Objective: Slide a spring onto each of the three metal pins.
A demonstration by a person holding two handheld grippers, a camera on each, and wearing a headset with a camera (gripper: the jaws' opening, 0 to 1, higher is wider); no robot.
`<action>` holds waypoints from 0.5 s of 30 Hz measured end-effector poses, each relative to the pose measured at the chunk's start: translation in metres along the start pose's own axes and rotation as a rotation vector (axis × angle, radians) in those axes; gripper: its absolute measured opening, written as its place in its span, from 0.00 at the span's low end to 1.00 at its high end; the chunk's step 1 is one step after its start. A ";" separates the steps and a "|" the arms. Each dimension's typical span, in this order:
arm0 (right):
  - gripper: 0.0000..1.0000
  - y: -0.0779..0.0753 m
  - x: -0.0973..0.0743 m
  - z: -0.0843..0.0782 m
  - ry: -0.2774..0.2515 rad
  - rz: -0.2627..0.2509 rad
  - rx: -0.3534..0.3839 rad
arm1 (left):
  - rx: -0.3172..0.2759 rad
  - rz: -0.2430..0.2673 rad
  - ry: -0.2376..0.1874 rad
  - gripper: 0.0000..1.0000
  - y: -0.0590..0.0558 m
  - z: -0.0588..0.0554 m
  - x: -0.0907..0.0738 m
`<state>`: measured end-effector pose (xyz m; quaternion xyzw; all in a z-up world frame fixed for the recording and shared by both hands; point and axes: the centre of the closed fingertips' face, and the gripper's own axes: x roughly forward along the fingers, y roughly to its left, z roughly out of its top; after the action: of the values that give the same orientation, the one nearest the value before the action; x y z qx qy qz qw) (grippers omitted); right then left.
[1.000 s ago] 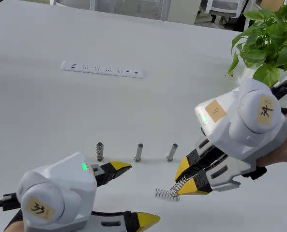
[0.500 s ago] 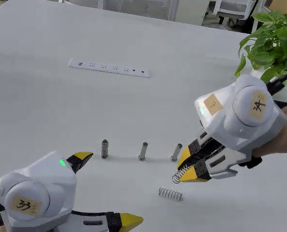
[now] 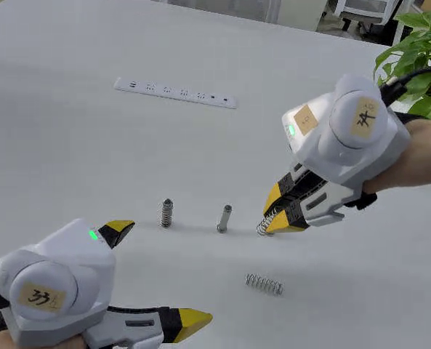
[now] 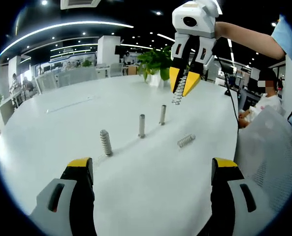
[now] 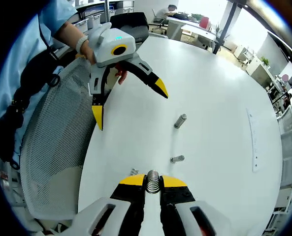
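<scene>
Three metal pins stand in a row on the white table. The left pin (image 3: 167, 213) (image 4: 105, 142) (image 5: 180, 120) wears a spring. The middle pin (image 3: 224, 218) (image 4: 142, 126) (image 5: 177, 159) is bare. The right pin (image 4: 162, 114) (image 5: 134, 172) is also bare and sits just under my right gripper (image 3: 277, 218) (image 4: 183, 83) (image 5: 152, 183), which is shut on a spring (image 3: 264, 224) (image 4: 178, 94) (image 5: 152, 180) held above the table. Another spring (image 3: 264, 284) (image 4: 186, 141) lies loose on the table. My left gripper (image 3: 157, 275) (image 4: 152, 167) (image 5: 129, 103) is open and holds nothing, nearer me than the pins.
A white power strip (image 3: 175, 94) (image 5: 254, 142) lies far across the table. A potted plant (image 3: 419, 58) (image 4: 155, 59) stands at the right edge. A mesh chair (image 5: 52, 147) (image 4: 274, 147) sits beside the table.
My right gripper has lifted its spring off the table and carried it up beside the right pin. The loose spring stays where it lay. The left gripper has barely moved.
</scene>
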<state>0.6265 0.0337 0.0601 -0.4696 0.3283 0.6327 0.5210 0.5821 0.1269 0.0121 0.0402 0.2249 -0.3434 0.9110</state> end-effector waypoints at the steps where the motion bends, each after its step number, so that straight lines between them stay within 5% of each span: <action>1: 0.07 -0.003 0.000 0.000 0.008 -0.002 -0.006 | 0.001 0.001 0.004 0.99 0.000 -0.001 0.000; 15: 0.07 -0.041 0.021 0.014 0.092 0.008 -0.124 | -0.022 0.023 0.005 0.99 0.004 -0.006 0.001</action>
<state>0.6621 0.0635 0.0483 -0.5282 0.3138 0.6316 0.4728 0.5829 0.1311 0.0058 0.0334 0.2307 -0.3304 0.9146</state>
